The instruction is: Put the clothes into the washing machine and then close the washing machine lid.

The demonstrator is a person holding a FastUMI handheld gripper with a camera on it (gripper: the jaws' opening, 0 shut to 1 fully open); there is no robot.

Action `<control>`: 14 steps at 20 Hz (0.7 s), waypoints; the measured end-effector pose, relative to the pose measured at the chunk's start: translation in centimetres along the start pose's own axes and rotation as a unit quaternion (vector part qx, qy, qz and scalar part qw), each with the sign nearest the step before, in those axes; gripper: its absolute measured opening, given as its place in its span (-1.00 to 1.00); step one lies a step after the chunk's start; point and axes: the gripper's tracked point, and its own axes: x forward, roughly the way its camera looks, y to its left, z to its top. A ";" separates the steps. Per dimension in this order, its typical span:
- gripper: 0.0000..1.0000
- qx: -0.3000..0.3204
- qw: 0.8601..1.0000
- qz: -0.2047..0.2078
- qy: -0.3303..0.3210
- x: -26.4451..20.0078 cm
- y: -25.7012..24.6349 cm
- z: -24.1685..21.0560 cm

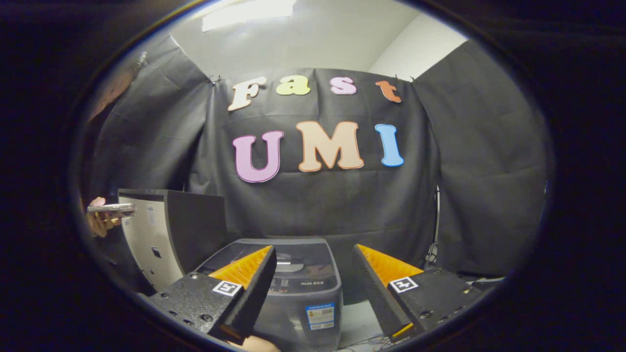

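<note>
So the gripper is hanging in the air with its jaws spread wide and nothing between them. Right in the gap, a bit beyond the fingertips, sits the washer, a small grey top-loader. Its lid looks shut from here, dark and flat on top, though the left finger covers part of it, so I can't see the whole thing. There's a sticker on the front of the washer, low down.

Left of the washer, and just beside it, stands a taller box with a pale front and a dark side. Further left a hand is holding a phone flat, near the box's top corner.

Behind everything is the black cloth wall, with a strip of white wall and a ceiling light above it. To the right of the washer there's a pale bit of surface with some thin wires lying on it near the right finger. Can't spot the clothes from this angle.
</note>
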 end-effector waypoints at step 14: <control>0.89 0.007 0.997 0.062 0.041 -5.4 2.3 -6.3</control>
